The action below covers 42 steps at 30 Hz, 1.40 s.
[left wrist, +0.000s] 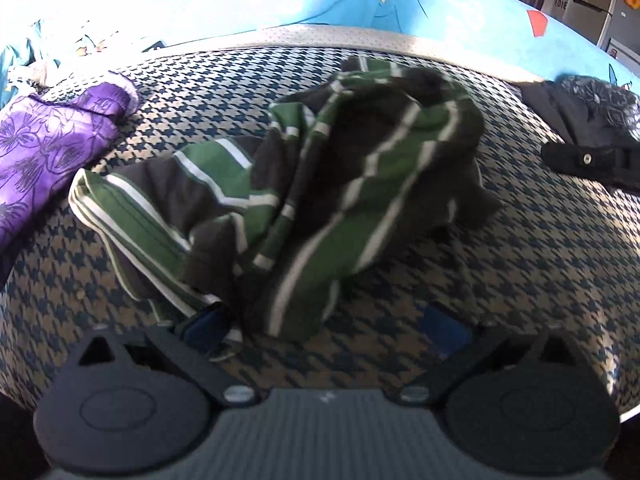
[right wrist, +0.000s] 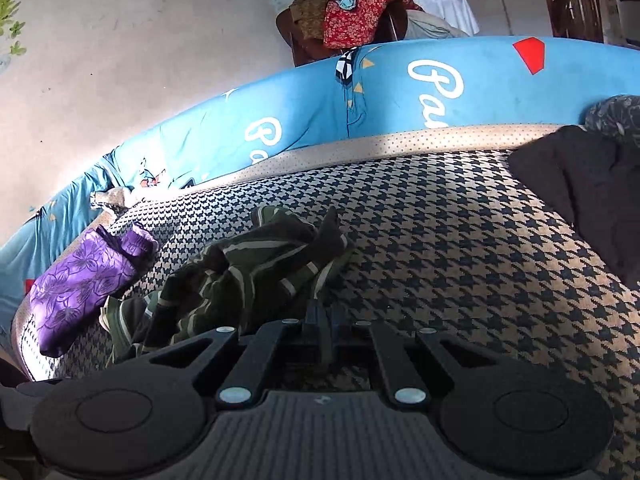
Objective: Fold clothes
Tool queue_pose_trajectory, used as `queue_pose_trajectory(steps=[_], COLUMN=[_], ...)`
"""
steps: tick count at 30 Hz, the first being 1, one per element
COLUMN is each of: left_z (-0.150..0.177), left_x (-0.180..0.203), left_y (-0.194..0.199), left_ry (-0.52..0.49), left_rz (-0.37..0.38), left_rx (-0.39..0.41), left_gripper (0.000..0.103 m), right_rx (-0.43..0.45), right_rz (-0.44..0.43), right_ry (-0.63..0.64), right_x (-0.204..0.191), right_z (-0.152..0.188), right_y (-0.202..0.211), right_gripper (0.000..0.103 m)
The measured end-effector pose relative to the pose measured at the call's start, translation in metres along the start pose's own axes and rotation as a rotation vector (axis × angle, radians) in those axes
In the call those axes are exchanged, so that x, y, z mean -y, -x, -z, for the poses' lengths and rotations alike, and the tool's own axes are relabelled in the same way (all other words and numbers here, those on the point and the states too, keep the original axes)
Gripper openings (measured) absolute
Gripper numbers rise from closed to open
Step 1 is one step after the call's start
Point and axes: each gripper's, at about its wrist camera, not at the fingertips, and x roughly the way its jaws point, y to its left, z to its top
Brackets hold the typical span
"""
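One crumpled soft knit garment in green, dark brown and white stripes point(left wrist: 320, 184) lies bunched on the woven houndstooth mattress cover point(left wrist: 520, 280), its folds heaped and creased. The left gripper point(left wrist: 326, 326) has its two blue-padded fingers spread wide; a striped hem lies against the left pad point(left wrist: 208, 324), while the right pad is bare over the houndstooth. The right gripper point(right wrist: 324, 320) has its jaws pressed together, and the garment point(right wrist: 248, 276) sits just ahead and left of them; whether they pinch any cloth I cannot tell. One glossy purple floral cloth point(left wrist: 44, 148) lies to the left, one dark heap point(left wrist: 580, 116) at the right, both well apart from the garment.
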Motion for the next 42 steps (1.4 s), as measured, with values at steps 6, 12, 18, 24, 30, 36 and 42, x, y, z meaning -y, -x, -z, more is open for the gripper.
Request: queue_pose_trajectory(steps=[6,12,18,24,30,36,42], left_z=[0.004,0.005,0.006,0.007,0.007,0.008,0.01], left_x=[0.006,0.003,0.0,0.0,0.0,-0.002,-0.005], left_y=[-0.001,-0.001,0.0,0.001,0.002,0.005,0.01], left_ry=[-0.02,-0.017,-0.01,-0.015,-0.011,0.013,0.058], left_rz=[-0.014,-0.004,0.011,0.013,0.015,0.029,0.058], left_rx=[0.002,0.0,-0.005,-0.008,-0.017,-0.038,-0.06], left_gripper=[0.103,0.103,0.103,0.103,0.103,0.103,0.103], right_rx=[0.033,0.073,0.054,0.065,0.086,0.072,0.142], right_rz=[-0.071,-0.128,-0.134,-0.031,-0.013,0.011,0.044], right_ry=[-0.003,0.059,0.128,0.228,0.177,0.142,0.06], right_x=[-0.008,-0.034,-0.056,-0.069,-0.059,-0.055,-0.038], right_z=[-0.005,-0.015,-0.016,-0.01,-0.011,-0.01,-0.017], right_y=[0.002,-0.009,-0.03,-0.049,-0.057,-0.061,-0.032], right_gripper=[0.008,0.014,0.03,0.031,0.031,0.01,0.007])
